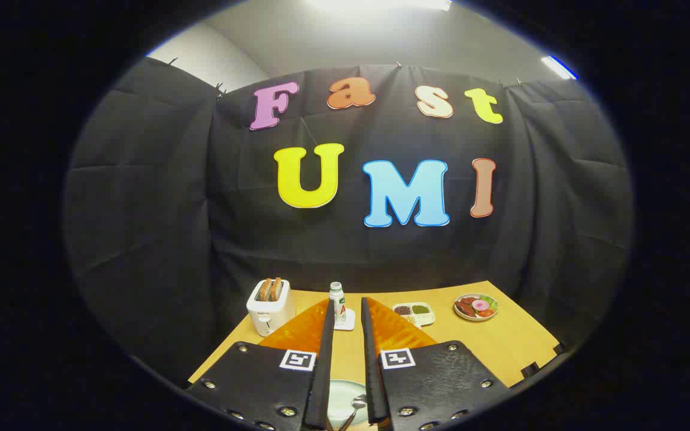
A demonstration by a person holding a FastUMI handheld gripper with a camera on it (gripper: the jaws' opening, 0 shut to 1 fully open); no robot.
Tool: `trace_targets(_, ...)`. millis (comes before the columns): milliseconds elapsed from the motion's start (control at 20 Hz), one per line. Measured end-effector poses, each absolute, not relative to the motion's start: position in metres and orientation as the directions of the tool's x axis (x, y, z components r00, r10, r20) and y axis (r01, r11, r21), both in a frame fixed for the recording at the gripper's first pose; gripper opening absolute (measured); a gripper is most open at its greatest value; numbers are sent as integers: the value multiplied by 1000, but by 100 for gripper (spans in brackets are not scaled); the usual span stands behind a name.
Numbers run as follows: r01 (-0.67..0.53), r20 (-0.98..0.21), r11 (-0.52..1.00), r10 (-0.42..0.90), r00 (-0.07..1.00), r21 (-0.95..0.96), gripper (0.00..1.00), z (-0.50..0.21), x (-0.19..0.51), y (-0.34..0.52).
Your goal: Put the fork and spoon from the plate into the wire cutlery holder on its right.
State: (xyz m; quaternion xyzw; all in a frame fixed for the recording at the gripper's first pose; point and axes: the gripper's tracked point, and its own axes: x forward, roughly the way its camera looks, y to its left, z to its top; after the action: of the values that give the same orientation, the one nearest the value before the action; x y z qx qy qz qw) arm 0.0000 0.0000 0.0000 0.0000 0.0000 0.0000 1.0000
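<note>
While the gripper (pixel 345 311) hung above the wooden table (pixel 518 347), its two fingers stood a narrow gap apart with nothing pressed between them, so the claw was open though not wide. Down in that gap, close under the gripper body, sat the pale plate (pixel 340 398), partly hidden by the fingers. On it lay the spoon (pixel 357 404), bowl up toward the plate's middle, handle running back toward the gripper. Another metal handle crossed beside it, probably the fork (pixel 331 424), too hidden to be sure. Wire cutlery holder: could not pick it out. Beyond the fingertips stood a small bottle (pixel 337 302) with a white cap, upright on a white coaster (pixel 348 323), seen right between the two tips. Left of the bottle was a white toaster (pixel 270 306) with two slices of bread sticking up from its slots. Right of the bottle was a small divided tray (pixel 415 313) holding dark and green contents, and further right a round dish (pixel 475 306) of mixed food. All four were well apart from the plate.
</note>
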Motion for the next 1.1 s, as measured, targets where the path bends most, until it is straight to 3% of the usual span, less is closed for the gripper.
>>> trace_targets(650,49,-40,999,-48,998,20,25,-15,12,-10)
trace_targets(1100,138,-376,988,-104,921,66,26,-150,23,-15)
